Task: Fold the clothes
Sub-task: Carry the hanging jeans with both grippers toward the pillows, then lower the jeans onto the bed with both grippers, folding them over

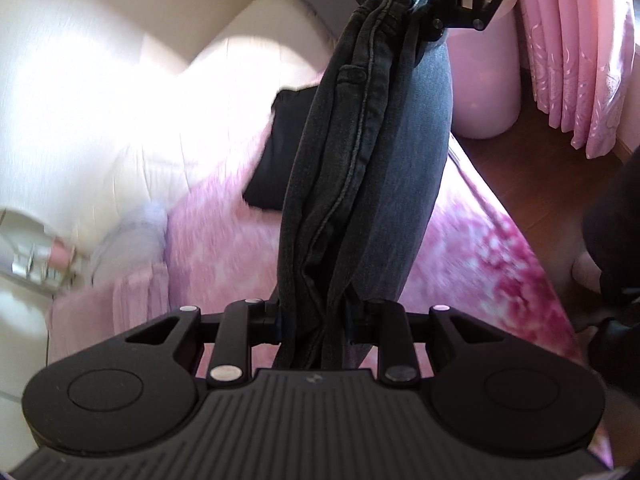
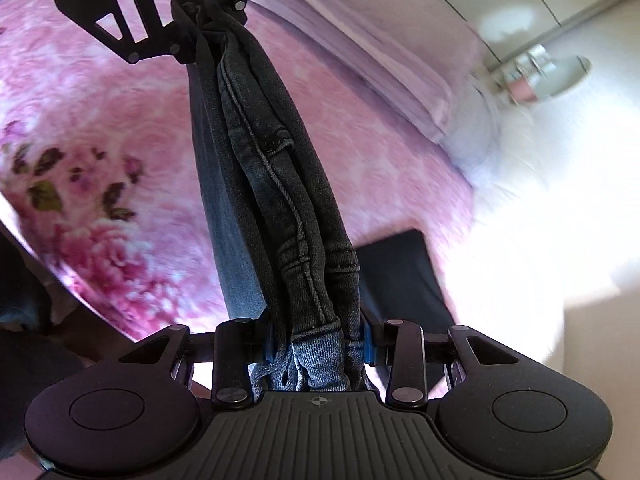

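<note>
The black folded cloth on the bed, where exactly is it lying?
The black folded cloth lies flat on the pink blanket, under the jeans stretched between both grippers, near the sunlit white bedding.

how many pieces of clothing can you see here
2: the jeans stretched in the air between the left gripper and right gripper, and a black folded garment on the pink bedspread. More may be out of view.

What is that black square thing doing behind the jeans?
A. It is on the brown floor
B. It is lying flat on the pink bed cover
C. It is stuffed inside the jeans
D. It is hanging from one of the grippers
B: the folded black garment lies flat on the pink bed cover, apart from the jeans stretched between the left gripper and right gripper.
</note>
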Available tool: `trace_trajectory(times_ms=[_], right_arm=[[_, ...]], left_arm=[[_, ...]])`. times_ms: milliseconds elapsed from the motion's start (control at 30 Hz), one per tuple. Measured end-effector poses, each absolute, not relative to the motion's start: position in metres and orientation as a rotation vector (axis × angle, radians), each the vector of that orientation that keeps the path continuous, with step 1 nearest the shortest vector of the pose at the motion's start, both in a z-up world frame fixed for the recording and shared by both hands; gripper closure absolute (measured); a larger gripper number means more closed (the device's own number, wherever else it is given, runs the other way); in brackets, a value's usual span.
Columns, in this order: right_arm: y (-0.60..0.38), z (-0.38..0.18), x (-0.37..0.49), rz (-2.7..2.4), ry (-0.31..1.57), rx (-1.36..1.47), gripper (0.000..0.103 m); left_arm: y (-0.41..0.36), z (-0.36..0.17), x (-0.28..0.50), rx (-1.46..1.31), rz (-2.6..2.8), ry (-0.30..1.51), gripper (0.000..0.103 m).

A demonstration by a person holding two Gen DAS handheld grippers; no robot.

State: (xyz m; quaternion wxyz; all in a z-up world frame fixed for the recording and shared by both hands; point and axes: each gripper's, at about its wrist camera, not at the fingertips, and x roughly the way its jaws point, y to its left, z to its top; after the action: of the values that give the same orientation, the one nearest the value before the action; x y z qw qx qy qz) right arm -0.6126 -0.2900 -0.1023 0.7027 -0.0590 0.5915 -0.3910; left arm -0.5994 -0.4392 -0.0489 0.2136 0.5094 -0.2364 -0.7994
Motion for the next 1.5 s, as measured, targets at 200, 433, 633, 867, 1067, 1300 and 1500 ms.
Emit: trace_trajectory(times_ms=[200, 433, 633, 867, 1067, 1300, 1500], right_arm=[[-0.323, -0.085, -0.659, -0.960, 1.336, -0.136, 0.066], [-0.401, -0.079, -0.752, -0.979, 1.310, -0.176, 0.066], [-0.507, -0.094, -0.848, -0.921, 1.275, -0.219, 0.066], [-0.592, -0.139, -0.917, -0.965, 1.193, -0.429, 0.065], [-0.593, -0.294, -0.933, -0.868, 1.294, -0.382, 0.061], [-0.557, -0.336, -0.935, -0.857, 1.291, -0.382, 0.055], [-0.553, -0.333, -0.927, -0.871, 1.301, -0.349, 0.054]], left_arm=[[-0.482, -0.044, -0.651, 1.353, -2.257, -0.754, 0.079], [-0.560, -0.057, -0.736, 1.315, -2.217, -0.742, 0.079], [-0.645, -0.076, -0.820, 1.337, -2.112, -0.702, 0.079], [-0.705, -0.143, -0.869, 1.255, -1.956, -0.784, 0.079], [-0.691, -0.298, -0.871, 1.515, -1.973, -0.634, 0.079], [-0.673, -0.323, -0.839, 1.470, -1.923, -0.721, 0.067], [-0.678, -0.329, -0.835, 1.480, -1.953, -0.835, 0.058]])
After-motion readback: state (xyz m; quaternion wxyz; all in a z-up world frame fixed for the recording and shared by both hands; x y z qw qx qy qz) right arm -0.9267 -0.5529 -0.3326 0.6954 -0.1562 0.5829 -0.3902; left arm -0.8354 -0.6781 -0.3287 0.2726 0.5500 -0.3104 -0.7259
